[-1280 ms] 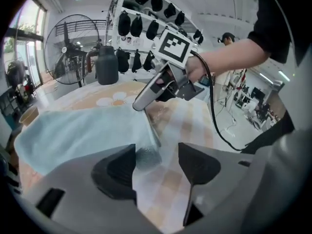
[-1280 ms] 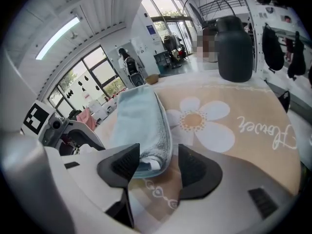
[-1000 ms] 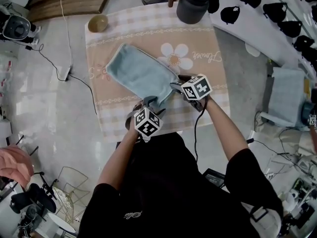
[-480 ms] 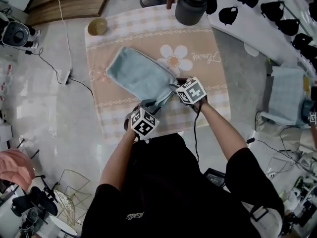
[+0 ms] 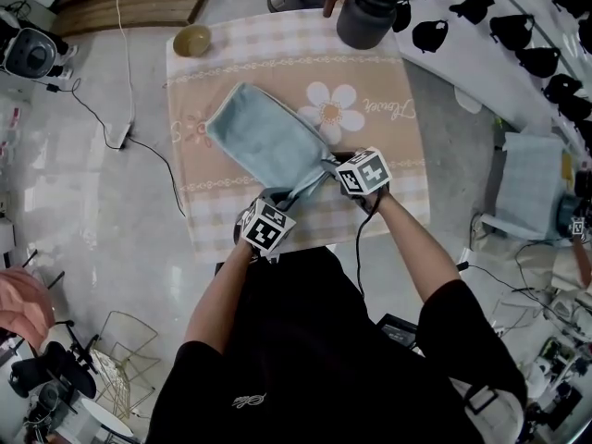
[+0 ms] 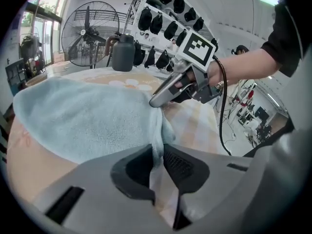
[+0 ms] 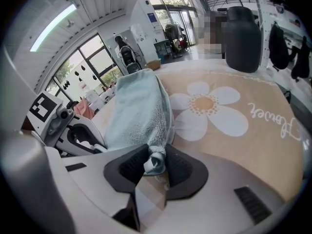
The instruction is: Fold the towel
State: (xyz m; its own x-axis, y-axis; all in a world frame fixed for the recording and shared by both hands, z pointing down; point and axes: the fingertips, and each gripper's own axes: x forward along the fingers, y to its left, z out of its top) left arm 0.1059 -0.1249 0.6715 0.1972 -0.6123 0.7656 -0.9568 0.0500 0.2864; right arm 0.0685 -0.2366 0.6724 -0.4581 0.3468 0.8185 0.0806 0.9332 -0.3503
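Desk (image 5: 190, 220) fills the middle of the head view, covered by a beige checked cloth (image 5: 388, 146) with a white flower print (image 5: 335, 109). Grey floor (image 5: 102, 211) around it, with a cable lying to the left.

Person in a black top (image 5: 305, 359) stands at the near edge with both forearms reaching onto the desk.

Towel (image 5: 264, 137) is light blue and lies diagonally on the cloth. Its far end rests flat towards the left, just beside the flower. The near end is gathered and raised a little off the cloth (both near corners are pinched).

Dark kettle (image 5: 367, 17) stands upright at the far right edge of the desk, well apart from the towel.

Left tongs (image 6: 157, 156) have just been closing. The gap is narrow and the pads clamp a thin fold of the towel's near left corner.

Right tongs (image 7: 157, 161) have also just been closing. They sit a bit wider, with the pads pressing on a rolled bunch of the near right corner. The two tongs are near each other but not touching.

Small brown bowl (image 5: 191, 40) sits at the far left corner of the desk, apart from everything else.
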